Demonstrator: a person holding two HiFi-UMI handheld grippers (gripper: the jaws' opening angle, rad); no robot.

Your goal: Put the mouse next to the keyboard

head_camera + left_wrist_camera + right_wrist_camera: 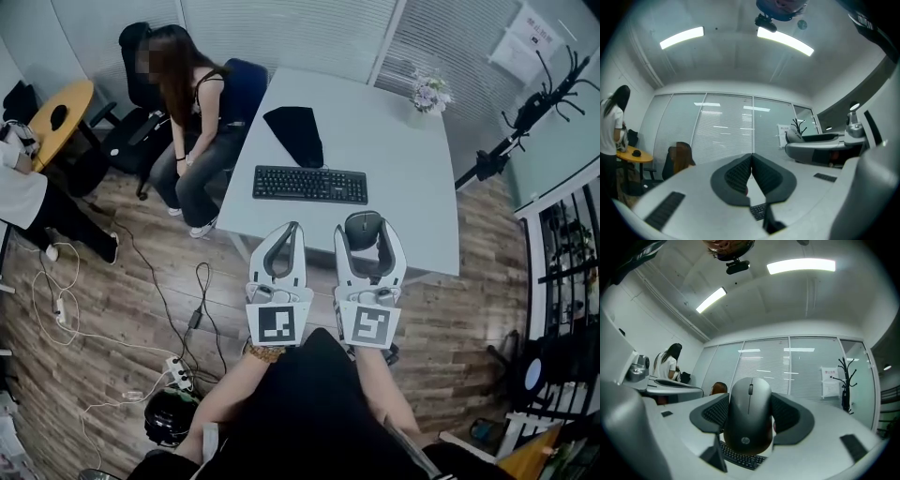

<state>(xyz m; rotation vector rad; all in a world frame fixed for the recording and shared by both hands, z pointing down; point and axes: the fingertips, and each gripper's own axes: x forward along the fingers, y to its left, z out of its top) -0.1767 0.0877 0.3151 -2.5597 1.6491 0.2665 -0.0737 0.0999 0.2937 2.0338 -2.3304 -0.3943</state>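
**Mouse riding in the right fingers, near the keyboard's right end**

The left gripper (292, 228) is hanging idle with its 2 fingers (738, 176) pressed together on nothing, probably keeping out of the way while the other side works. Beyond its tips, the keyboard (309, 184) is lying across the counter (403, 159), with a black cloth (296, 134) further beyond.

The right gripper (366, 228) is clamping the mouse (750, 416) between 2 widely spread fingers, 1 pad on each flank. The nose is pointing away and the grip looks square enough for a level set-down. The mouse seems to be lifted, since keys are showing beneath it. The keyboard's right end is sitting just ahead of these fingertips, so the bare counter beside that end looks like the likely landing spot.

Far ahead and right of the fingers, 1 small pot (428, 97) is holding pale flowers.
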